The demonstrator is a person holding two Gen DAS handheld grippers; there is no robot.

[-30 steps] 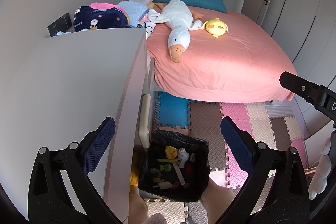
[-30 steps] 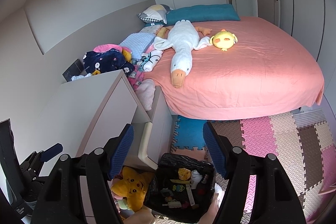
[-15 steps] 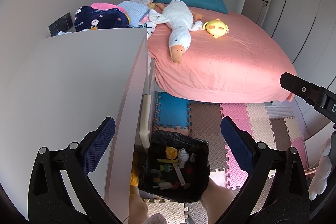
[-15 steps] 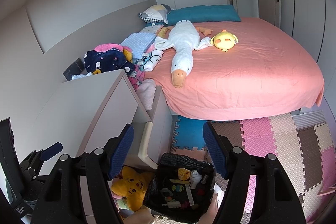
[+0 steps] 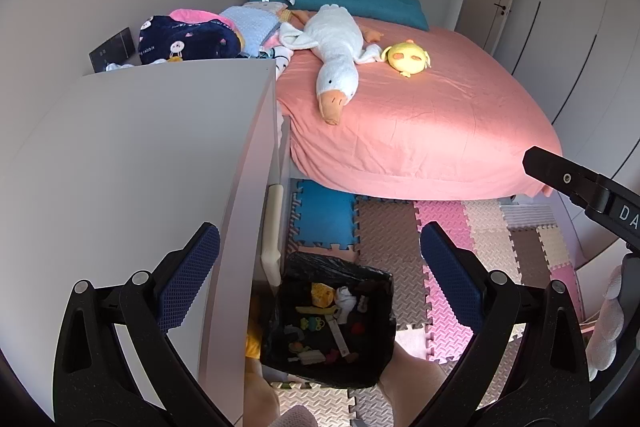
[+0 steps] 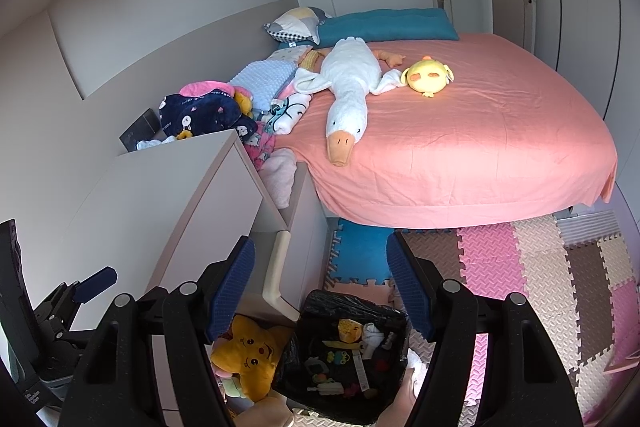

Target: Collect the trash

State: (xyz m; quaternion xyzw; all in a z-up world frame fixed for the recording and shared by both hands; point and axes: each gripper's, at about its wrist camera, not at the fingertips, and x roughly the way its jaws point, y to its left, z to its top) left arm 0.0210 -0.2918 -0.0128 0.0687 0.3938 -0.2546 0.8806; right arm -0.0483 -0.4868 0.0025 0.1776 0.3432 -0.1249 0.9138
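My left gripper [image 5: 320,267] hangs with its jaws spread wide and nothing between them; my right gripper [image 6: 320,287] is likewise released and empty. Below both — on the foam floor mats [image 6: 540,275], just beside the white cabinet [image 5: 140,167] — sits the black-lined trash bin [image 5: 360,275], with small scraps and bits of toys inside. A yellow plush [image 6: 248,351] lies at its left. Beyond, a white goose plush [image 5: 336,39] sprawls across the pink bed [image 5: 440,127].

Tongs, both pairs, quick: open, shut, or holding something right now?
Left tongs: open, nothing between the blue pads, high above the black-lined trash bin.
Right tongs: open, empty too.
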